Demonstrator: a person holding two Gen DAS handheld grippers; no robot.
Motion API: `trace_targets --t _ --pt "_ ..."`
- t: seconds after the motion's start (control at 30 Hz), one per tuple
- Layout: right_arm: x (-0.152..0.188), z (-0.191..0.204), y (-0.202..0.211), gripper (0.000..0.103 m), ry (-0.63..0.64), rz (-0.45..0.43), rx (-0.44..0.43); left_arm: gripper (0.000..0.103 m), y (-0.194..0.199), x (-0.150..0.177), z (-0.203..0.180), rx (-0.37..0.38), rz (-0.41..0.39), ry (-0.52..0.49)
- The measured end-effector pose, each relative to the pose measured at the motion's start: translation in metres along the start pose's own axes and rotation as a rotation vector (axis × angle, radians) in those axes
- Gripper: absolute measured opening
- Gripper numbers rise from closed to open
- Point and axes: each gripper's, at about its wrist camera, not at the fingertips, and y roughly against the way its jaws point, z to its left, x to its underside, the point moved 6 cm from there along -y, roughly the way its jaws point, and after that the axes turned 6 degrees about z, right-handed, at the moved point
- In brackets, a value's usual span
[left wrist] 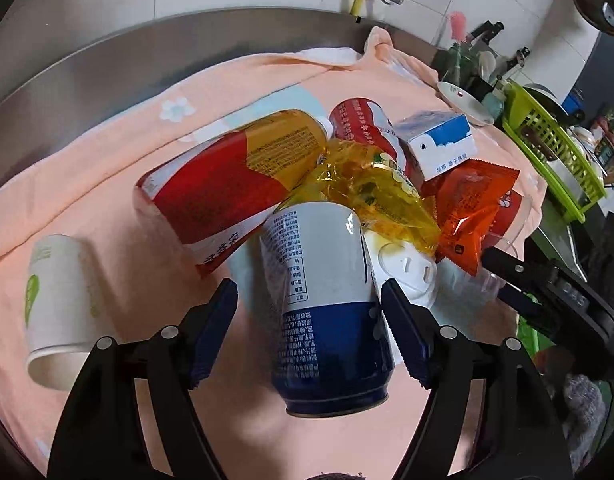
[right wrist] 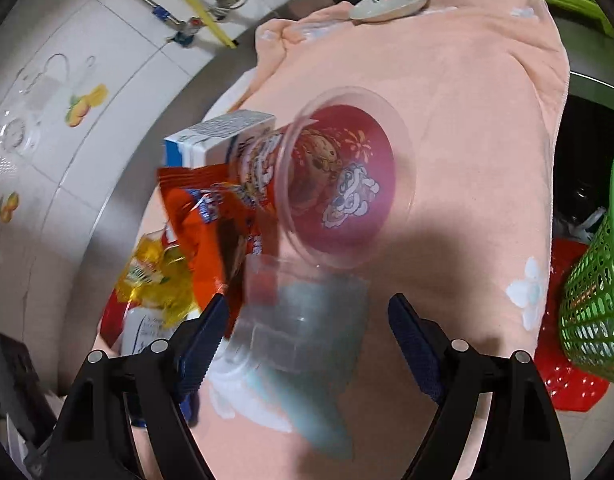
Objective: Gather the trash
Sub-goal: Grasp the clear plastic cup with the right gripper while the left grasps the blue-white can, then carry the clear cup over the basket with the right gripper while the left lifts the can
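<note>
Several pieces of trash lie heaped on a peach towel (left wrist: 119, 216) that covers the bench. Nearest the left gripper (left wrist: 309, 300) is a blue-and-white can (left wrist: 327, 300), on its side with its base toward the camera; it sits between the released fingers (left wrist: 217, 320), the right pad just beside its wall and the left pad apart from it, so it is not gripped. Behind it lie a red-and-gold bottle (left wrist: 231, 184), a crumpled yellow wrapper (left wrist: 371, 188), a red can (left wrist: 363, 128), a small blue-and-white carton (left wrist: 439, 144) and an orange packet (left wrist: 471, 208). A white paper cup (left wrist: 59, 304) lies on its side well apart, at the left.

The right gripper (right wrist: 307, 320) has its fingers (right wrist: 415, 340) spread wide around a blurred clear plastic cup (right wrist: 303, 312); no pad presses on it. Just beyond lies a clear-lidded red tub (right wrist: 339, 176) on its side, touching the orange packet and the carton. A white dish (right wrist: 391, 2) rests at the towel's far edge, and a green mesh basket (right wrist: 595, 300) stands at the right.
</note>
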Motion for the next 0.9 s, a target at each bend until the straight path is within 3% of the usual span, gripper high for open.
trace_targets --t 0.17,0.37,0.67,0.9 --pt "-0.007 0.001 -0.006 0.077 -0.011 -0.015 0.011 0.073 -0.004 -0.002 -0.004 0.035 0.015 -0.010" --pt "-0.010 0.001 -0.010 0.062 0.012 -0.030 0.040 0.075 -0.015 -0.005 -0.007 0.054 0.046 -0.009" --pt "0.009 0.008 0.004 0.061 0.095 -0.043 0.015 0.073 -0.031 -0.010 -0.008 0.032 0.069 -0.008" --pt "0.031 -0.002 0.043 0.061 0.156 -0.066 -0.031 0.068 -0.043 -0.007 -0.002 0.054 0.091 0.014"
